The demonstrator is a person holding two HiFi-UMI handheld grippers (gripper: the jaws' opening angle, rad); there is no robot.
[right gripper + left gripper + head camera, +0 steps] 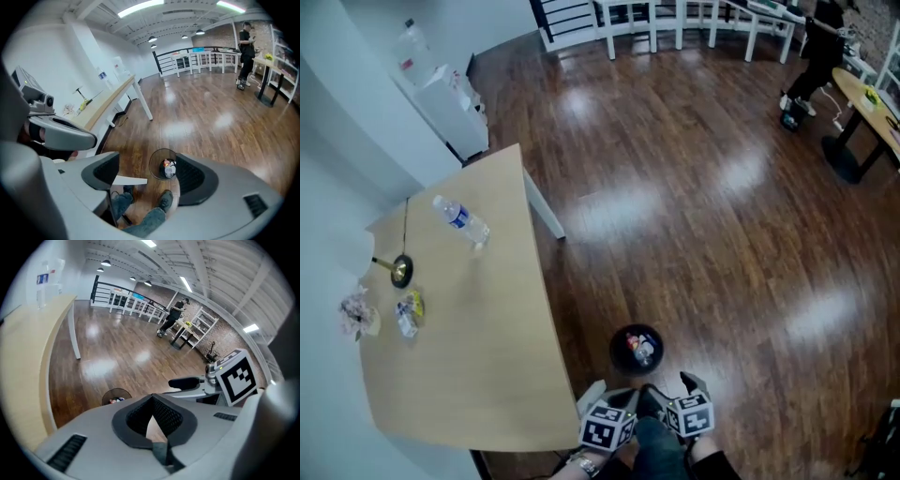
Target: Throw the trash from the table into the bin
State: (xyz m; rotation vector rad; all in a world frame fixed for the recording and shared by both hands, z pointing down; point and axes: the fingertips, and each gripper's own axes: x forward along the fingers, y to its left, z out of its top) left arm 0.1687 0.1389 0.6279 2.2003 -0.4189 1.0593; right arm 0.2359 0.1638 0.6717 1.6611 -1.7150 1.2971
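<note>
Head view: a water bottle (461, 221) and wrappers (408, 312) lie along the bench's (478, 319) left edge. Left tongs (152, 400) are pressed together, empty; right tongs (147, 174) gape wide over the bin (153, 165).

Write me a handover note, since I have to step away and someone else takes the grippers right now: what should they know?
Left gripper: jaws shut, empty.
Right gripper: jaws open, empty, pointed toward the bin.
Bin: on the floor beside the near end of the table, with some trash already in it.
Left on the table: a water bottle lying on its side, and a crumpled wrapper and a small packet near the wall edge.
To do: carry those three to the bin. The round brass-coloured stand beside them may not be trash.
</note>
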